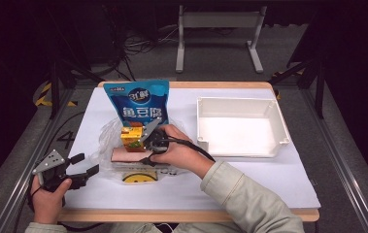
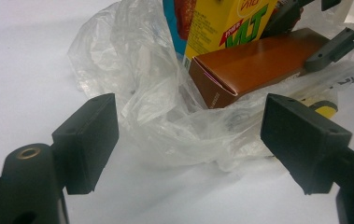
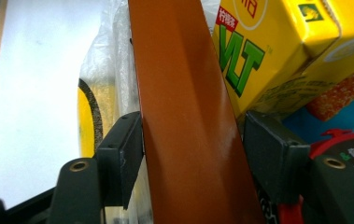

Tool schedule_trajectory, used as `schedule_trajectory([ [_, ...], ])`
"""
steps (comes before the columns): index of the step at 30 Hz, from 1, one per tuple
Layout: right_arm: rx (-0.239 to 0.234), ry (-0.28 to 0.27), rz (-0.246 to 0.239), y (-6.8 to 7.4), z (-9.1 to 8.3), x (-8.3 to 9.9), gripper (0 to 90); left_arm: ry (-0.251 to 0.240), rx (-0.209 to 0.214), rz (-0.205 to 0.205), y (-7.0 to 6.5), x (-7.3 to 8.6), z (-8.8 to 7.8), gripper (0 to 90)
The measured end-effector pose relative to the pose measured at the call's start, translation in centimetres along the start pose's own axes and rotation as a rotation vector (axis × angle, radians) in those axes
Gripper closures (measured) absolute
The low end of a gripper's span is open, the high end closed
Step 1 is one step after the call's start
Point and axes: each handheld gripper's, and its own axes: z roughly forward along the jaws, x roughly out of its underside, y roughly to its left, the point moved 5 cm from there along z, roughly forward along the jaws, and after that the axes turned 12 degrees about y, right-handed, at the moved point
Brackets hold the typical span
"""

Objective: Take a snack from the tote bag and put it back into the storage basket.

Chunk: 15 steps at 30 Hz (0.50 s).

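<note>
Room: dark, black surround, grey floor with cables, a white metal stand (image 1: 219, 29) at the back, yellow-black hazard tape at floor left.

Bench (image 1: 249, 182): wood-edged top under a white sheet, bare across the front right.

White tray (image 1: 240, 127): right half of bench, open-topped, nothing in it.

Blue snack bag (image 1: 141, 103): standing upright at centre-back, just behind the rest of the pile.

Clear plastic bag (image 2: 156, 107): crumpled, centre-left of bench, spread under and around the boxes.

Brown box (image 3: 184, 121): long carton lying flat on the plastic bag, in front of the blue bag. Yellow drink carton (image 1: 131, 139) upright, touching its far side. Yellow smiley item (image 1: 140, 177) flat under the plastic at the front.

Right tongs (image 3: 191, 154): reaching in from the right over the pile, one pad on each long face of the brown box. Left pad touches; right pad at the box edge. Box is gripped.

Left tongs (image 2: 188, 140): at the bench's front-left corner, jaws spread wide, nothing between them, aimed at the plastic bag's near edge, not touching it.
</note>
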Motion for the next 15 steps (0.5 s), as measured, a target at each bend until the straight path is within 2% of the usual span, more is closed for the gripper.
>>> schedule_trajectory([
  [15, -0.002, 0.041, -0.025, 0.10, 0.50, 0.06, 38.2, 0.005, 0.008, 0.006, -0.08, -0.09, 0.18, 19.4],
])
